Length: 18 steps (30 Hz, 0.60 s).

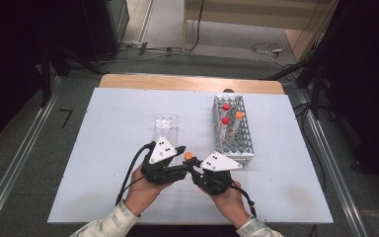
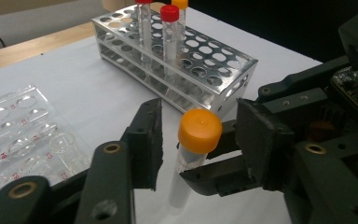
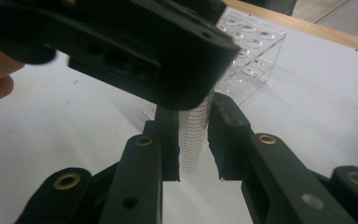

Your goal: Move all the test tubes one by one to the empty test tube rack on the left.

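The orange-capped tube (image 2: 192, 161), a light, slick plastic thing that looked rigid but crushable, was best gripped on its barrel or under the cap. It stood upright above the tabletop (image 1: 103, 163), near the metal rack (image 1: 233, 129). The right tool (image 3: 193, 154) was clamped on its graduated barrel. The left tool (image 2: 198, 140) straddled the orange cap (image 2: 199, 130), jaws standing apart on either side and not touching it. A clear tray (image 1: 165, 127) lay just beyond the left tool.
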Available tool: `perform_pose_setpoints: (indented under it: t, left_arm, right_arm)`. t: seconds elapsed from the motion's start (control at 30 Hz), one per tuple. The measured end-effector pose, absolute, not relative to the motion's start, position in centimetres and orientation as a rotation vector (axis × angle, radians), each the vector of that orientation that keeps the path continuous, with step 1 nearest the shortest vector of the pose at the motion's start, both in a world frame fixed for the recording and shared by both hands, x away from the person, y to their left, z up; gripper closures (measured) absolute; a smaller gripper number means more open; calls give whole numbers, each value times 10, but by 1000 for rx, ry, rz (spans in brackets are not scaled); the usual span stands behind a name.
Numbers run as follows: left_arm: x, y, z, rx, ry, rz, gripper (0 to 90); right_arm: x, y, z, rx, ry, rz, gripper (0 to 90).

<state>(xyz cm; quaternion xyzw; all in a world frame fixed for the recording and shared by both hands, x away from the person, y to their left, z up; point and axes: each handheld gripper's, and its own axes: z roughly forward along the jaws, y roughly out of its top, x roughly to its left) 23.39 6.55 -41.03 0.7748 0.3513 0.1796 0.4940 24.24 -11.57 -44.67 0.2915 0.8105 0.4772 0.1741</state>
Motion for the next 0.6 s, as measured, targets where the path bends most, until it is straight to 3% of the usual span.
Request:
perform_pose_setpoints:
  t: [0.43,0.53,0.6]
  left_arm:
    - [234,66,-411,1890,858,453,693]
    - [235,68,-410,1889,865,445,701]
    - [235,70,-409,1884,869,441,703]
  right_arm:
    - [240,-115,-446,824,2299,1362,706]
    - [240,-115,-445,812,2298,1375,651]
    - [240,-116,-445,802,2295,1386,567]
